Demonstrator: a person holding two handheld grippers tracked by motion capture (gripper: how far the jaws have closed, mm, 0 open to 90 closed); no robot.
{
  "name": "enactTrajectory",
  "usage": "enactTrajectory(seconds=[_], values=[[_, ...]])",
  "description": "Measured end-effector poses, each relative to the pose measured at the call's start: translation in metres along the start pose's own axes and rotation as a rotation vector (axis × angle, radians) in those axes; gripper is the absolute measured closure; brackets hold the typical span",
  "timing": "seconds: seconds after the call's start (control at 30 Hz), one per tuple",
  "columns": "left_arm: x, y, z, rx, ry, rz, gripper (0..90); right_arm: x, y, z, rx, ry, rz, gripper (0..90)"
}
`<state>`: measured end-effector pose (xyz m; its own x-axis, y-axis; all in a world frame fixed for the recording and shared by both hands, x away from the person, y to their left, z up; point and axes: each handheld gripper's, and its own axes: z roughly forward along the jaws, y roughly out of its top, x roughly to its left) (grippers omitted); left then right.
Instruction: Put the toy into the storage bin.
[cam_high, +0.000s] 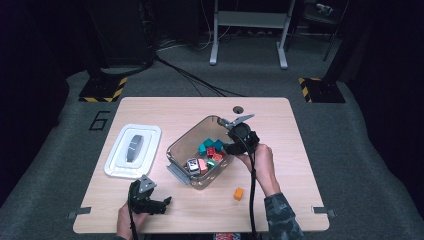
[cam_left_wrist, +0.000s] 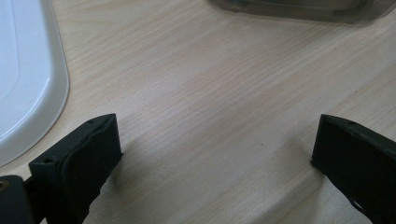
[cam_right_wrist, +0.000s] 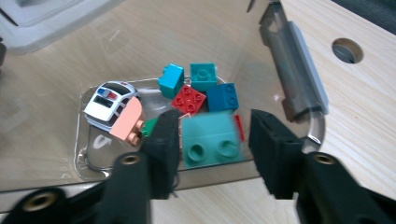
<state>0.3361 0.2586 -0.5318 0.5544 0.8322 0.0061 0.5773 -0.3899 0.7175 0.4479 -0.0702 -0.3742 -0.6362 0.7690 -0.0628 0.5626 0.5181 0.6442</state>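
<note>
While the right gripper (cam_right_wrist: 212, 144) hangs over the near rim of the clear bin (cam_right_wrist: 299, 79), a teal block (cam_right_wrist: 211, 139) sits between its black jaws. A gap shows on each side of the block, widest on the right, so the pads do not press on it; the block looks slightly blurred and lies just above the other toys. Beyond the jaw tips lie a red block (cam_right_wrist: 188, 99), a blue block (cam_right_wrist: 223, 96), and two more teal blocks (cam_right_wrist: 203, 74). To the left of the left jaw rest a pink piece (cam_right_wrist: 127, 120) and a white police car (cam_right_wrist: 106, 103), touching each other. A grey latch (cam_right_wrist: 294, 70) runs along the bin wall to the right of the right jaw, with the table hole (cam_right_wrist: 347, 50) further right.

In the high view the right gripper (cam_high: 231, 146) reaches into the bin (cam_high: 176, 150) from its right side, the hand (cam_high: 260, 162) behind it. An orange block (cam_high: 238, 193) lies on the table (cam_high: 280, 120) near that forearm, outside the bin.

The left gripper (cam_high: 162, 204) rests low on the table at the near edge, well apart from the bin. Its jaws stand wide apart with bare wood between them. A white lid (cam_left_wrist: 23, 79) lies just left of its left jaw, and the bin edge (cam_left_wrist: 289, 9) is ahead of it.
</note>
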Motion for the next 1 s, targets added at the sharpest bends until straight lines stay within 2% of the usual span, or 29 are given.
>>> enactTrajectory(seconds=[0.03, 0.07, 0.1, 0.2, 0.23, 0.27, 0.47, 0.73, 0.77, 0.87, 0.9, 0.93, 1.0], values=[[0.0, 0.0, 0.0, 0.0, 0.0, 0.0, 1.1, 0.0, 0.0, 0.0, 0.0, 0.0, 0.0, 50.9], [0.0, 0.0, 0.0, 0.0, 0.0, 0.0, 1.0, -0.001, -0.001, -0.003, -0.012, 0.003, 0.001, 45.2], [0.0, 0.0, 0.0, 0.0, 0.0, 0.0, 1.1, 0.0, -0.001, -0.005, -0.006, -0.001, 0.017, 43.4], [0.0, 0.0, 0.0, 0.0, 0.0, -0.001, 1.1, 0.0, -0.003, -0.008, -0.019, 0.003, 0.022, 39.6], [0.0, 0.0, 0.0, 0.0, 0.0, 0.0, 1.1, 0.0, -0.004, -0.01, -0.026, 0.002, 0.031, 35.3], [0.0, 0.0, 0.0, 0.001, 0.001, 0.005, 1.1, 0.0, -0.008, -0.014, -0.036, 0.006, 0.04, 30.2], [0.0, 0.0, 0.0, 0.001, 0.001, 0.004, 1.1, 0.0, -0.024, -0.024, -0.059, 0.017, 0.06, 17.8], [0.0, 0.0, 0.0, 0.001, 0.0, 0.0, 1.1, 0.0, -0.05, -0.028, -0.042, 0.037, 0.069, 13.0], [0.0, 0.0, 0.0, 0.002, 0.003, 0.007, 1.1, 0.0, -0.057, -0.026, -0.039, 0.04, 0.074, 11.3], [0.0, 0.0, 0.0, 0.002, 0.001, 0.007, 1.1, 0.0, -0.064, -0.024, -0.032, 0.038, 0.085, 9.6], [0.0, 0.0, 0.0, 0.001, 0.001, 0.003, 1.1, 0.0, -0.074, -0.02, -0.022, 0.042, 0.096, 8.0], [0.0, 0.0, 0.0, 0.001, 0.0, 0.001, 1.1, 0.0, -0.074, -0.02, -0.022, 0.042, 0.096, 8.0], [0.001, 0.0, 0.0, 0.002, 0.003, 0.008, 1.1, 0.001, -0.086, -0.012, -0.003, 0.051, 0.112, 6.2]])
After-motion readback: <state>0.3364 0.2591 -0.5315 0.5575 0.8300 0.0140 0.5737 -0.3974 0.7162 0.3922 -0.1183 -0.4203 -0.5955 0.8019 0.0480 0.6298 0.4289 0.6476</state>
